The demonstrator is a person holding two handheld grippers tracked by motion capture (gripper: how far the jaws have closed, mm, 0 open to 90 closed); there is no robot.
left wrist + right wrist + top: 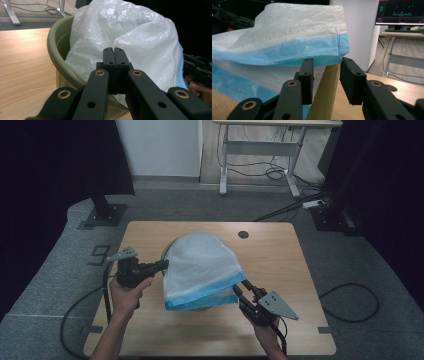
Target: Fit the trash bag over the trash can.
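Left gripper [115, 53] pinching white bag [130, 37], right gripper [325, 75] apparently agape beneath blue hem [287, 51]

One white bag [200, 262], one green basin [58, 50], one table [280, 270], two grippers

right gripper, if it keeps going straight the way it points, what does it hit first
Most likely the bin's olive rim, which stands between the open jaws of the right gripper, with the bag's blue hem just above. Depth is hard to judge.
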